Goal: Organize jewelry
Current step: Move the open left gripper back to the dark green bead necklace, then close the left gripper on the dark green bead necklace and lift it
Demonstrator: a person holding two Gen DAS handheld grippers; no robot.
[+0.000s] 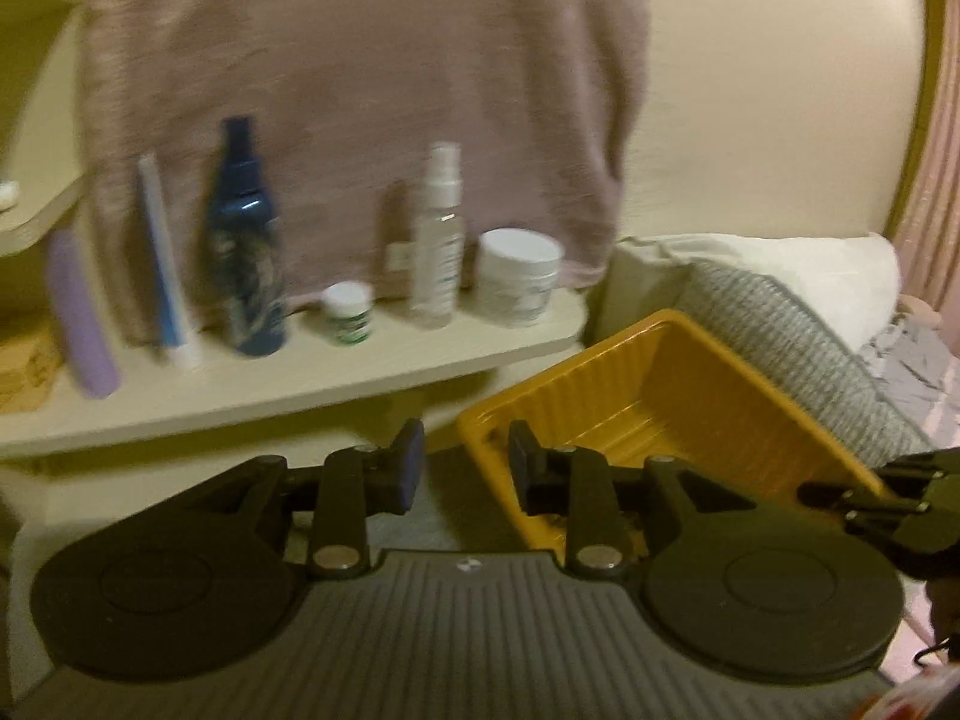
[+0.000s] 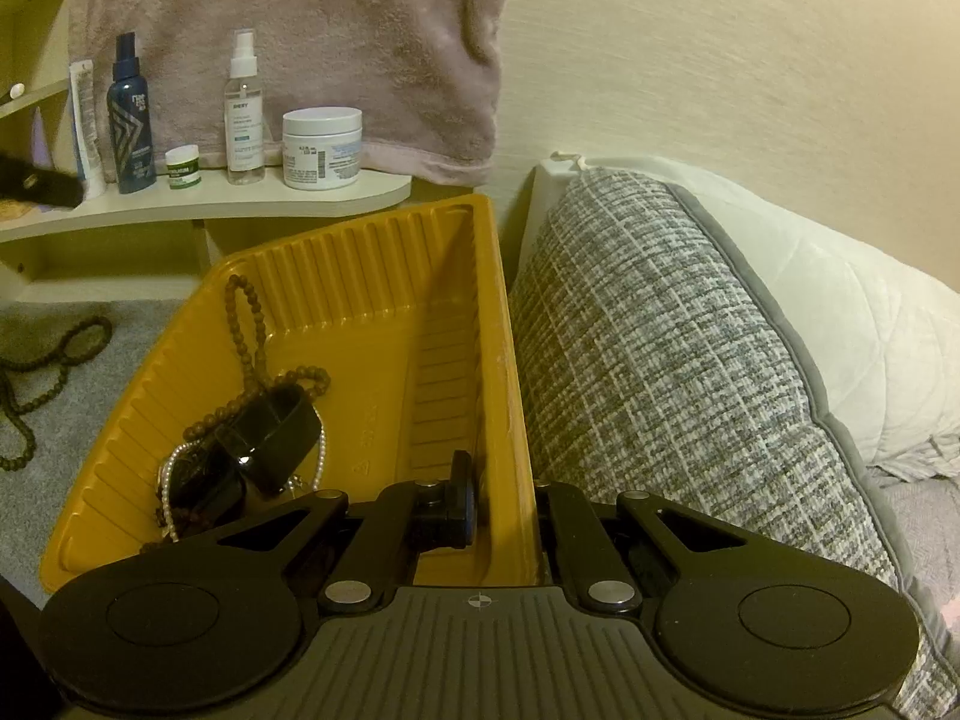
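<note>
The jewelry lay mostly inside a yellow tray (image 2: 372, 276): a brown bead necklace (image 2: 246, 324) looped up its ribbed wall, a black bangle (image 2: 270, 438) rested on top of it, and a string of pearls (image 2: 171, 480) curled beneath. Another dark bead necklace (image 2: 60, 360) stayed outside the tray, spread on the grey bed cover (image 2: 120, 360) to its left. The right hand-held gripper (image 2: 504, 498) was clamped on the tray's right wall, one finger inside and the other outside it. The left hand-held gripper (image 1: 462, 468) hovered at the tray's near left corner with its jaws apart and nothing between them; that view was blurred. A grey woven pillow (image 2: 660, 360) pressed against the tray's right side, with a white pillow (image 2: 840, 312) behind it. Behind the tray a pale shelf (image 2: 360, 195) carried a dark blue bottle (image 2: 129, 120), a clear spray bottle (image 2: 243, 114), a white jar (image 2: 322, 147) and a small green-labelled jar (image 2: 182, 165), below a hanging pink towel (image 2: 330, 30).
</note>
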